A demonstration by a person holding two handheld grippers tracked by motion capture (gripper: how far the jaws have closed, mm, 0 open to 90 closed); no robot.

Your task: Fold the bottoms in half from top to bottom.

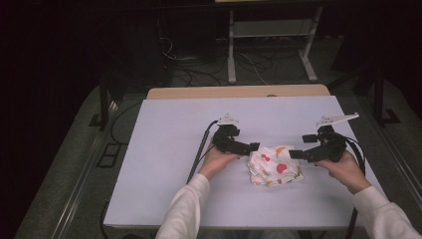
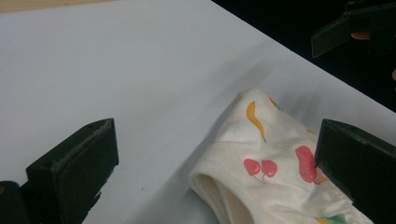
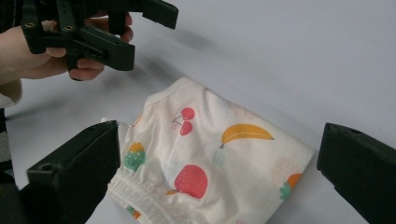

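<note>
A folded white cloth (image 1: 272, 167) printed with cherries, bananas and strawberries lies on the white table (image 1: 164, 144), between the two hands. My left gripper (image 1: 251, 147) hovers just left of the cloth, open, nothing between its jaws. In the left gripper view the cloth (image 2: 266, 168) lies low at the right, near the right jaw. My right gripper (image 1: 298, 149) stands open at the cloth's right edge, apart from it. In the right gripper view the cloth (image 3: 210, 163) lies below and between the wide jaws, untouched. The left gripper (image 3: 140, 32) appears there at top left.
The table's wooden far edge (image 1: 239, 91) shows beyond the white top. Behind it stand a white metal frame (image 1: 271, 40) and loose cables (image 1: 199, 69) on the dark floor. Each gripper's cable trails toward the near edge of the table.
</note>
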